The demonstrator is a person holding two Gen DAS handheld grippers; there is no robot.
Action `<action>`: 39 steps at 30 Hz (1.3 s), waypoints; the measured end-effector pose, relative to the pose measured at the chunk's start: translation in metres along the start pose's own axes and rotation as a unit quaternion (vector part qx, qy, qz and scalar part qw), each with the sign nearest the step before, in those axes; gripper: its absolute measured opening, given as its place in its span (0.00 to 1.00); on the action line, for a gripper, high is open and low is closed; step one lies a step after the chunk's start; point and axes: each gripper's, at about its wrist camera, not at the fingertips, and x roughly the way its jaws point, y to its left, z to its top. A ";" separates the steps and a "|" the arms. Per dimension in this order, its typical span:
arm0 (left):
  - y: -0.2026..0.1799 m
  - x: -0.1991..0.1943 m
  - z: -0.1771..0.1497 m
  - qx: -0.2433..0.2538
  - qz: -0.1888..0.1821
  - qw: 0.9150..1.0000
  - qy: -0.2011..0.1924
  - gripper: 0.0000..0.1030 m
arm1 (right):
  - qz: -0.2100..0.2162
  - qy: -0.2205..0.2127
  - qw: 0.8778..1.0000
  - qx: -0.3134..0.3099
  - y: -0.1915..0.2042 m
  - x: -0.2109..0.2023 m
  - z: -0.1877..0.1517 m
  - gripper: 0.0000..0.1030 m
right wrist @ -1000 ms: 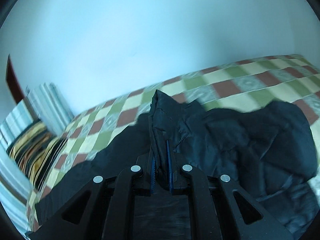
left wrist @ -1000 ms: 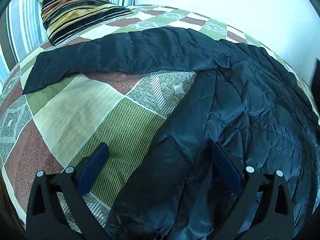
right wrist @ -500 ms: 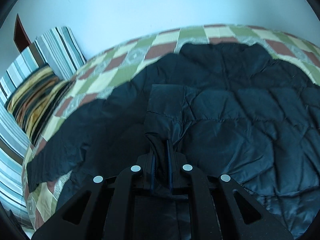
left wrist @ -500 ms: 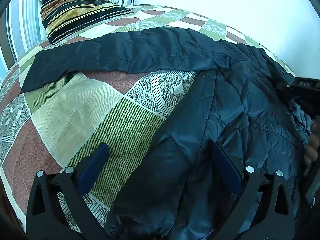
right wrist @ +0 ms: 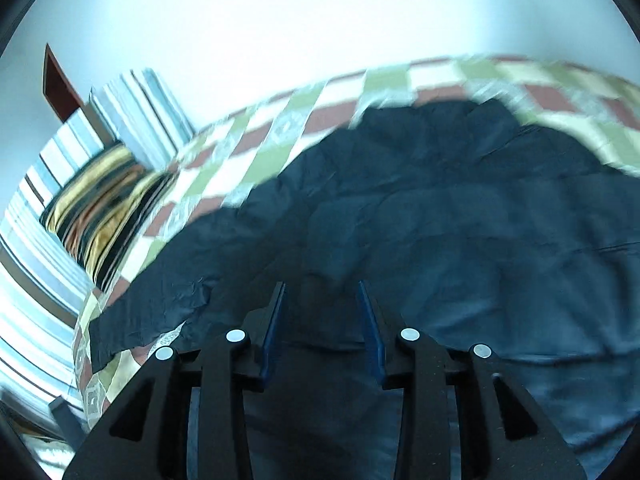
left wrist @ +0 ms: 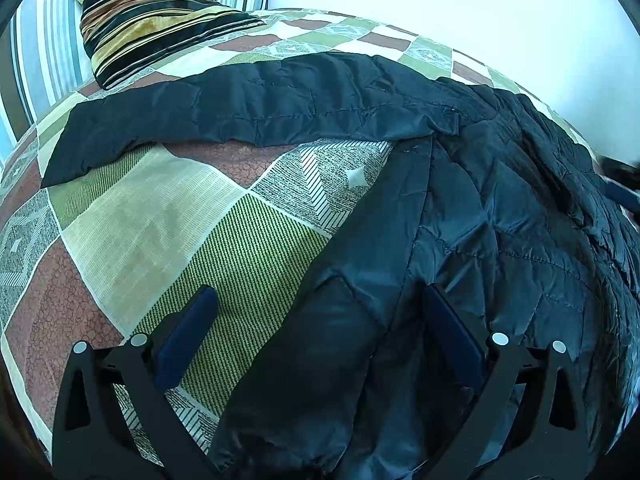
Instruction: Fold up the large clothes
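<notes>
A dark navy quilted jacket [left wrist: 500, 248] lies spread on a patchwork bedspread [left wrist: 168, 232]. One sleeve [left wrist: 240, 120] stretches out to the left across the bed. My left gripper [left wrist: 320, 300] is open and low over the jacket's near edge, its left finger over bare bedspread, its right finger over the fabric. My right gripper [right wrist: 322, 292] is open and empty just above the jacket [right wrist: 460, 216]; that view is blurred by motion. Part of the right gripper [left wrist: 620, 188] shows at the right edge of the left wrist view.
A striped pillow [left wrist: 156, 12] lies at the head of the bed, with a striped headboard [left wrist: 36, 52] behind it. A white wall [left wrist: 460, 0] runs along the far side. The pillow [right wrist: 104, 200] also shows in the right wrist view.
My right gripper carried a fold of jacket over onto the body, then opened and let it go. The left gripper has stayed open in place.
</notes>
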 end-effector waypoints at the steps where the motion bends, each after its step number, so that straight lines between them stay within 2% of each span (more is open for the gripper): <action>1: 0.000 0.000 0.000 0.000 0.000 1.000 0.000 0.98 | -0.009 -0.010 1.000 0.002 -0.010 -0.011 0.001 0.35; 4: 0.000 0.000 0.000 0.001 0.001 1.000 0.000 0.98 | -0.080 -0.046 0.995 0.024 -0.068 -0.053 0.004 0.35; 7: 0.000 0.000 0.000 0.001 0.001 1.000 0.000 0.98 | -0.150 -0.055 0.985 0.062 -0.128 -0.074 0.001 0.28; 10: -0.001 0.001 0.000 0.002 0.003 1.000 0.000 0.98 | -0.184 -0.043 0.977 0.103 -0.177 -0.075 -0.009 0.25; 14: -0.001 0.001 0.000 0.005 0.007 1.000 0.001 0.98 | -0.198 -0.001 0.973 0.120 -0.209 -0.050 -0.025 0.25; 18: -0.003 0.001 0.000 0.008 0.010 1.000 0.003 0.98 | -0.202 -0.005 0.973 0.110 -0.220 -0.032 -0.036 0.22; 26: -0.004 0.001 0.000 0.008 0.011 1.000 0.002 0.98 | -0.210 -0.019 0.973 0.098 -0.215 -0.037 -0.042 0.23; 29: -0.004 0.001 0.000 0.008 0.011 1.000 0.002 0.98 | -0.219 -0.027 0.971 0.091 -0.204 -0.050 -0.034 0.26; 32: -0.004 0.002 0.000 0.009 0.012 1.000 0.003 0.98 | -0.208 -0.046 0.972 0.097 -0.201 -0.065 -0.018 0.26; 36: -0.003 0.001 0.000 0.009 0.011 1.000 0.002 0.98 | -0.220 -0.060 0.967 0.110 -0.217 -0.064 0.012 0.26; 39: -0.003 0.001 0.000 0.010 0.012 1.000 0.002 0.98 | -0.230 -0.051 0.965 0.118 -0.233 -0.050 0.024 0.26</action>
